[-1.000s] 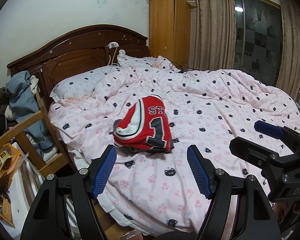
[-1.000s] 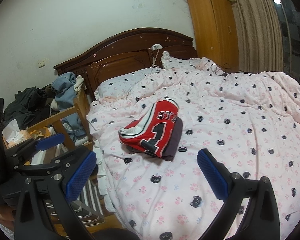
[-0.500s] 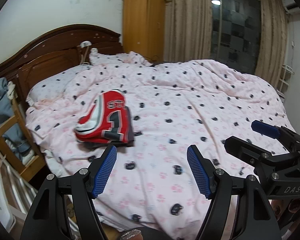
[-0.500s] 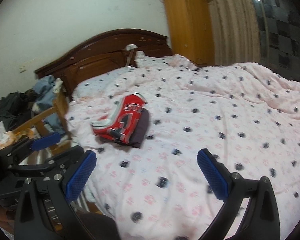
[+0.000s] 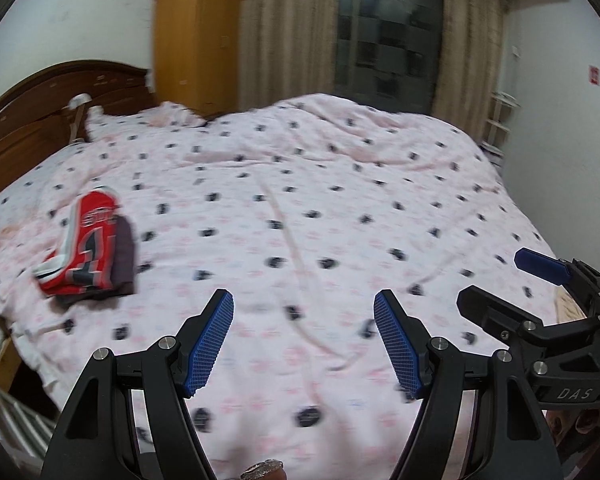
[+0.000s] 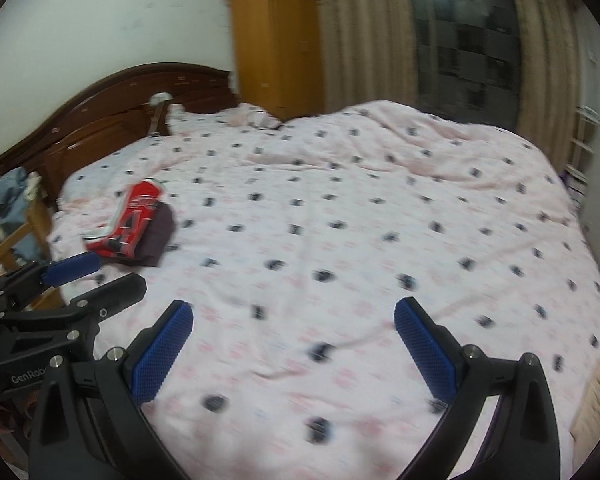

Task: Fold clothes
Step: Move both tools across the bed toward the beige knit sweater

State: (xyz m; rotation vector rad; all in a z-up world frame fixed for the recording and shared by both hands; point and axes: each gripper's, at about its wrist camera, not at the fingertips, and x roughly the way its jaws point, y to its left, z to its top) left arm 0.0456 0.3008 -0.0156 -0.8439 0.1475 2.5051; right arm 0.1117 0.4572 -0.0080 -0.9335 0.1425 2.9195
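The left hand-held gripper (image 5: 303,312) is held spread wide above the pink patterned duvet (image 5: 320,208), nothing between its blue pads (image 5: 210,344). The right hand-held gripper (image 6: 293,336) is likewise released, jaws parted and empty over the bed. A folded red jersey (image 5: 84,250) is seen lying on a folded dark garment (image 5: 124,258) at the left side of the bed, near the wooden headboard (image 5: 40,108). An orange wardrobe (image 6: 276,44) is glimpsed behind, beside the curtains (image 6: 368,32). Both views are blurred.

Soft cloth duvet (image 5: 300,208) (matt), glossy dark wooden headboard (image 6: 100,120).
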